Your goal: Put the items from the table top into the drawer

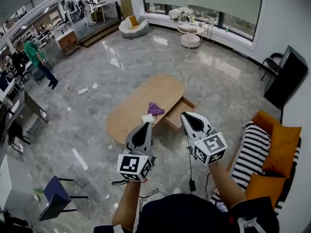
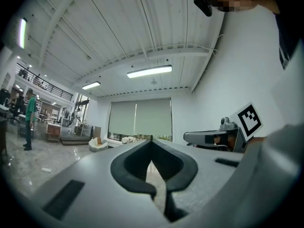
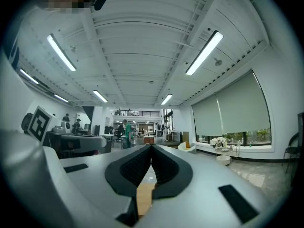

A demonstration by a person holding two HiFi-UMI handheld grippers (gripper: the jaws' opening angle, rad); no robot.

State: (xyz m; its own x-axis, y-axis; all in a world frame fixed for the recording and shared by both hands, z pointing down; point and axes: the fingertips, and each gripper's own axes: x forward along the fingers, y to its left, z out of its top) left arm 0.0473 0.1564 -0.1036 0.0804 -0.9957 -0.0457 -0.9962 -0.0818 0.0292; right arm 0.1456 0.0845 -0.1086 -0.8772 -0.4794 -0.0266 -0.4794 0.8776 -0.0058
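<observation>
A long oval wooden table [image 1: 141, 98] stands on the grey marble floor ahead of me. On its near end lie a crumpled purple item [image 1: 155, 109] and a small white box [image 1: 148, 119]. An open wooden drawer [image 1: 181, 111] juts from the table's right side. My left gripper [image 1: 146, 125] and right gripper [image 1: 186, 115] are held level, side by side, short of the table, and neither touches anything. The left gripper [image 2: 152, 141] has its jaws shut and empty. The right gripper [image 3: 152, 147] is likewise shut and empty; its view shows a strip of the wooden table below its jaws.
A striped sofa with orange cushions [image 1: 267, 147] stands at the right and a black panel [image 1: 287, 76] behind it. A blue chair [image 1: 56, 194] is at the lower left. A cable [image 1: 190, 178] lies on the floor near my feet. People [image 1: 36, 57] stand far left.
</observation>
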